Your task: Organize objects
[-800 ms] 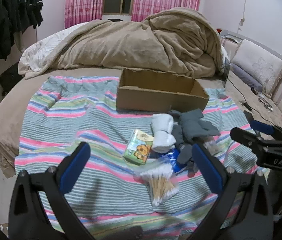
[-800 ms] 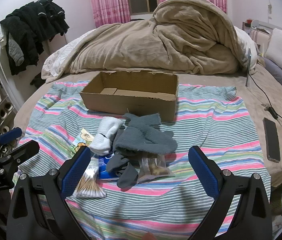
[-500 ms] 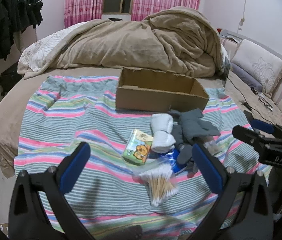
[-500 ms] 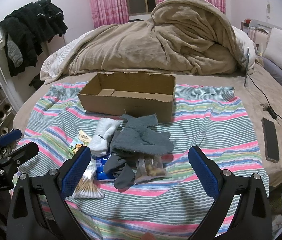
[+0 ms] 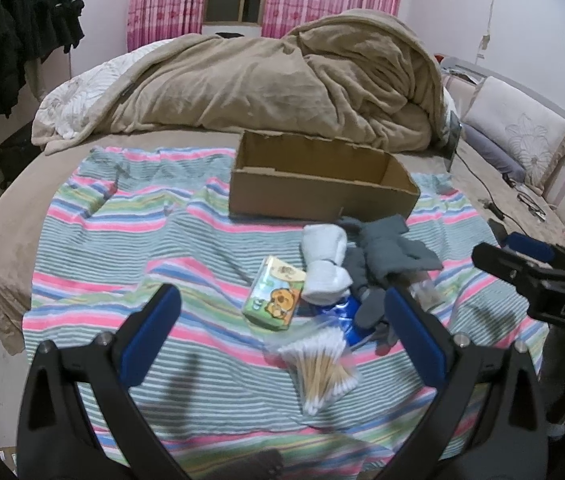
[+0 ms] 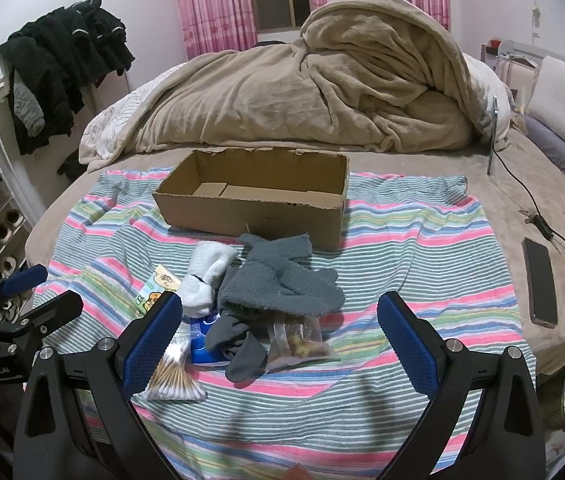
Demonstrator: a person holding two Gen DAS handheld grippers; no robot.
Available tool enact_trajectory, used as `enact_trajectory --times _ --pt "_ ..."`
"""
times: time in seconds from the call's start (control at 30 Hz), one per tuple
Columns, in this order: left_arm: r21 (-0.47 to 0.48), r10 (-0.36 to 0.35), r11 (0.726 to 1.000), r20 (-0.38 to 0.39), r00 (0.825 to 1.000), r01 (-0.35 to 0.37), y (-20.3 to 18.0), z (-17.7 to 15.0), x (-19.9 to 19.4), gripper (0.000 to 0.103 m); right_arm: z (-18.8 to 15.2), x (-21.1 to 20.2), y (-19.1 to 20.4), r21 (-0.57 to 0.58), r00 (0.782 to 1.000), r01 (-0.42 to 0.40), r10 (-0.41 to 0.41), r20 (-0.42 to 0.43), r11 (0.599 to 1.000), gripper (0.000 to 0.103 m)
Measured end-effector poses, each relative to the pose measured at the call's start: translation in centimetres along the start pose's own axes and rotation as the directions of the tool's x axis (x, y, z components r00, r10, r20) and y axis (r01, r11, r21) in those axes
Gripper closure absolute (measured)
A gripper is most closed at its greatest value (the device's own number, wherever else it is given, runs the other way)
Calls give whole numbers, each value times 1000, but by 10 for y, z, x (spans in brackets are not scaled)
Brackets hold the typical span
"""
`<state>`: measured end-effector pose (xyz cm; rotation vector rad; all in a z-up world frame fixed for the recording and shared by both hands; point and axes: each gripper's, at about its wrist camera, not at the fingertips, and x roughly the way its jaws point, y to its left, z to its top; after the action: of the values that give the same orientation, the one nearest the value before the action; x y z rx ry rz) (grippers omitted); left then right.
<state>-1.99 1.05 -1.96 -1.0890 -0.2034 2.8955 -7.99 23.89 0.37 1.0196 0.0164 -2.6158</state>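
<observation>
The left hand-held gripper (image 5: 282,316) hangs spread wide over the near edge of the bed, nothing between its blue pads. Since half a second ago it has barely shifted: the pile sits at almost the same spot in its frame, only a little blurred by a slight drift. The right hand-held gripper (image 6: 280,316) is likewise spread and empty, and its view has crept a touch closer to the pile.

Lower centre in the left view lies a clear bag of wooden-stemmed cotton swabs (image 5: 324,364), with a small green tissue pack printed with a cartoon bear (image 5: 274,298) just above it. To the right of these sit a rolled white sock (image 5: 324,264), a heap of grey knitted socks (image 6: 282,280), a blue plastic packet (image 6: 201,340) half buried beneath them, and a small clear bag of brownish bits (image 6: 302,338).

Behind the pile, in the middle of each frame, an open brown cardboard box (image 6: 254,204) stands empty on the striped pink, green and blue sheet (image 6: 402,248). A dark phone (image 6: 539,282) lies at the right.

So little has changed that no item has been gripped or boxed; sorting appears to be only beginning, with both tools still approaching.
</observation>
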Motion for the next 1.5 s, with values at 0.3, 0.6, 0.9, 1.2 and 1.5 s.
enact_trajectory --times 0.3,0.6,0.9,1.2,1.5 --pt "-2 -12 1000 3 1000 12 1 2 1 1 9 1 -2 -9 1000 15 -15 13 1000 3" --pt "23 -14 1000 -20 1000 14 0 9 22 1 26 18 -3 -45 999 26 -25 25 999 3" --pt "34 -25 999 -82 996 28 5 9 73 1 36 72 -10 -58 999 3 -6 -45 998 3" --pt "123 39 992 -174 984 -18 3 -4 119 1 24 123 -13 -29 988 -62 58 -140 998 9" --pt "215 126 974 -240 962 -74 -5 -15 148 14 14 146 -16 -5 978 -115 113 -174 993 21"
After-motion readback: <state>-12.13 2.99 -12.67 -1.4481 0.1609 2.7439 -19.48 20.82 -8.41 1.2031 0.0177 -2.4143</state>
